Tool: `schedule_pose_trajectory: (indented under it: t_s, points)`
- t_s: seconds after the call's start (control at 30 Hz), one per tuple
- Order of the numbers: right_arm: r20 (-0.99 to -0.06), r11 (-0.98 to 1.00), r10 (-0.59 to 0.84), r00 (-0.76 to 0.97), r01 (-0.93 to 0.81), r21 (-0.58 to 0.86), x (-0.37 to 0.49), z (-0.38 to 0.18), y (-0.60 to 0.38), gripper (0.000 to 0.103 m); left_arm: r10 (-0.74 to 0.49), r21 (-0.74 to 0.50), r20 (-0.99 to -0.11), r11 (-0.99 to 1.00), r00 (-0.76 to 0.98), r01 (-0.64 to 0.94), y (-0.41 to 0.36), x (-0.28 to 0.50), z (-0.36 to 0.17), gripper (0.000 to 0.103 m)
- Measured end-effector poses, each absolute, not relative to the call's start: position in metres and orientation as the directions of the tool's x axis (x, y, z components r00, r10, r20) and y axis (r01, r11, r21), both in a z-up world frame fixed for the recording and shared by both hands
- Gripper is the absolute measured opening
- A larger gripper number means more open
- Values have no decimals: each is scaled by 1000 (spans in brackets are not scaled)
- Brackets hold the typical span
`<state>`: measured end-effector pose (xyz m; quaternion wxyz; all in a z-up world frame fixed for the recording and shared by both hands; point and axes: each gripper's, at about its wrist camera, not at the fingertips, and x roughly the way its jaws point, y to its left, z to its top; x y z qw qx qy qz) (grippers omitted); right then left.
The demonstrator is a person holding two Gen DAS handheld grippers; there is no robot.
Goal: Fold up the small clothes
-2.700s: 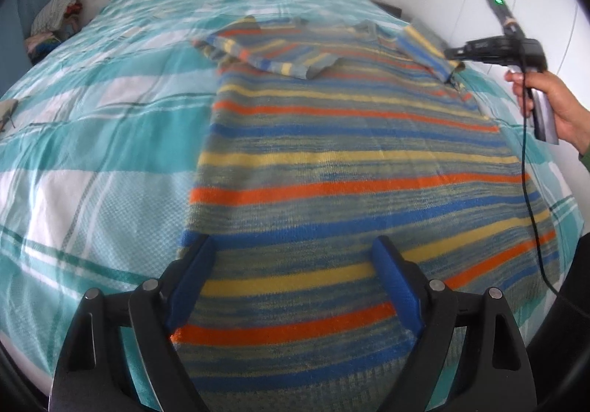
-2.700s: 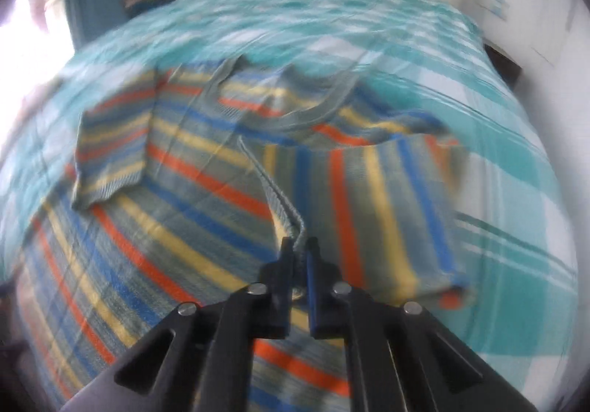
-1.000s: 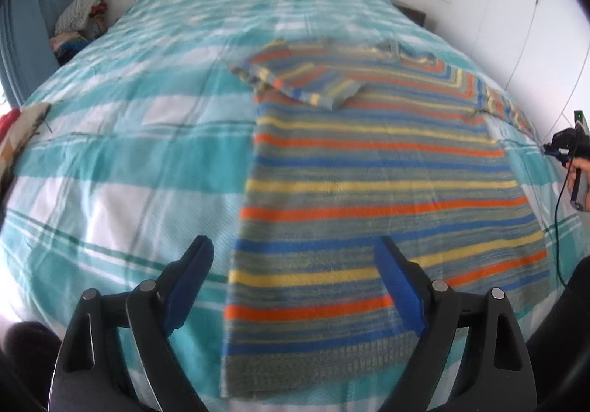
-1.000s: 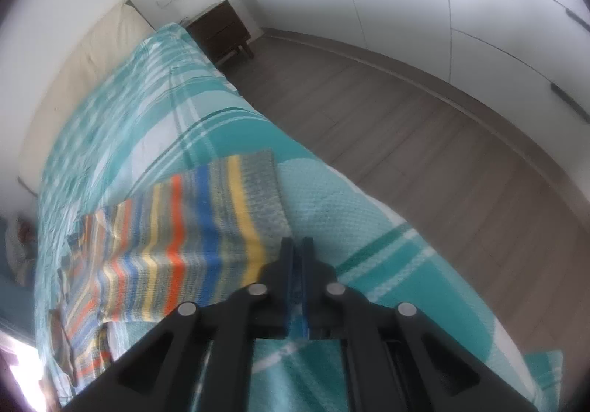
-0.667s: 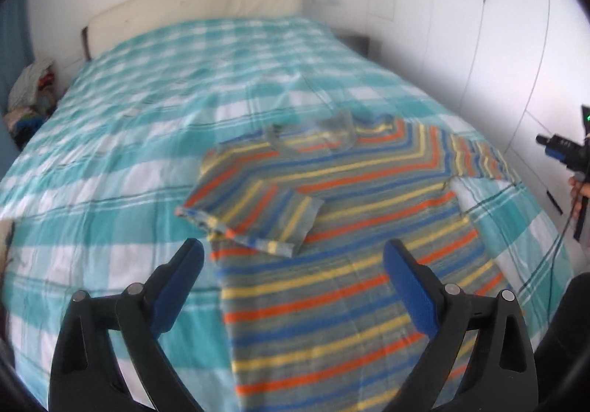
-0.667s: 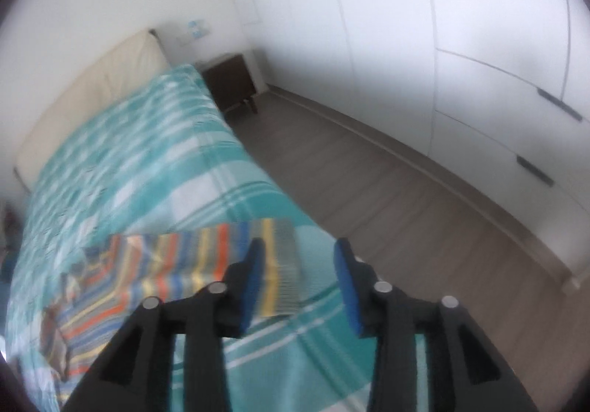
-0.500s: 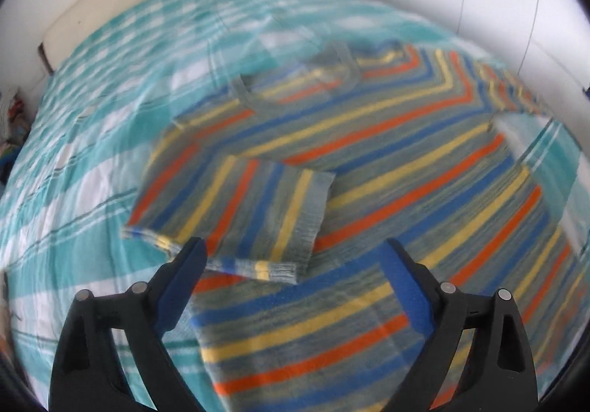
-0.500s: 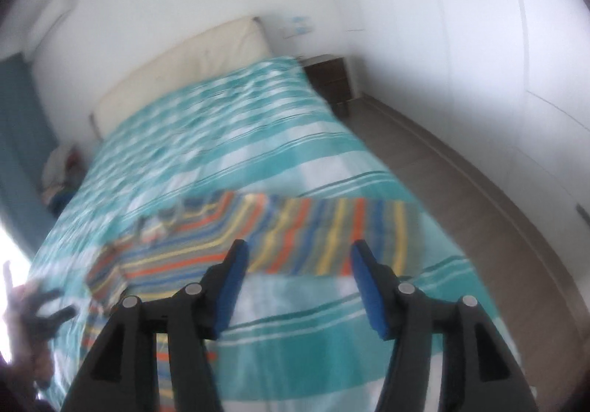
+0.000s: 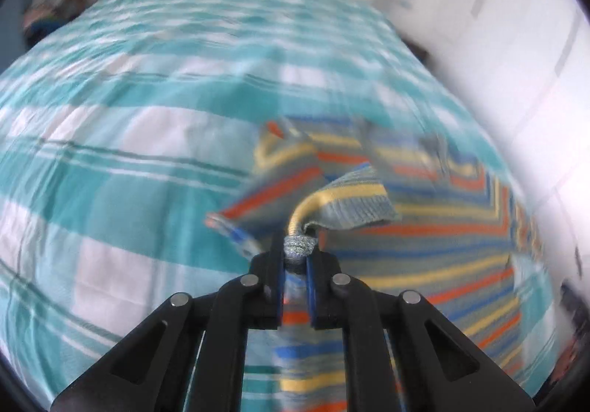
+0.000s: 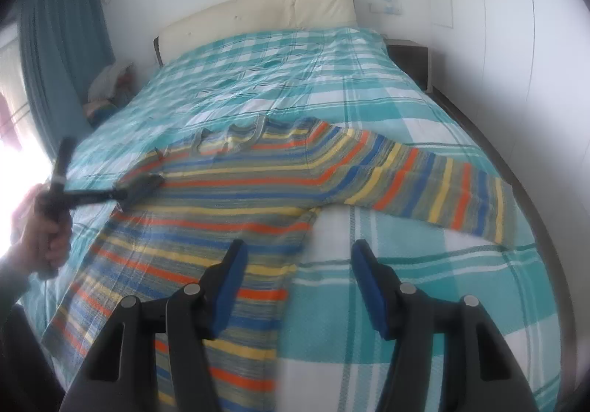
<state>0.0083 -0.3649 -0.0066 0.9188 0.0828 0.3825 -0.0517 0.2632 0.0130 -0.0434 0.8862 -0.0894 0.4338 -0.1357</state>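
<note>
Striped knit sweater (image 10: 236, 187), orange, yellow, blue and grey bands, ribbed cuffs: laid flat across the near half of the bed (image 10: 424, 283), neck toward the far end. Right sleeve (image 10: 435, 187) lies spread out to the right. Our left gripper (image 9: 295, 257) has its fingers pinched on the left sleeve's cuff (image 9: 350, 207), lifted in a soft curl, we judge to fold or reposition it. Our right gripper (image 10: 298, 283) hovers near the hem, fingers spread, holding nothing. Bedspread is teal-and-white plaid, lightly creased.
</note>
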Motion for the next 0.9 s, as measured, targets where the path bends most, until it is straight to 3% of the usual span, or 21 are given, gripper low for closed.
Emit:
schedule_pose_trajectory:
  t_s: [0.13,0.2,0.4,0.9]
  points:
    - [-728,983,-36,685,156,99,11,-15,-361,58,-108,-327,-765,915,635,-238,124,282,-49,7]
    - [-738,983,-23,675,151,108,15,-19,-360,58,-46,-306,-796,891,603,-336,154,287,-64,7]
    - [-745,991,-28,666,117,67,19,-24,-344,58,-41,-305,-828,870,560,-387,176,266,-98,6]
    - [-760,991,-44,648,126,50,21,-33,-345,58,-47,-340,-830,832,556,-437,199,250,-121,6]
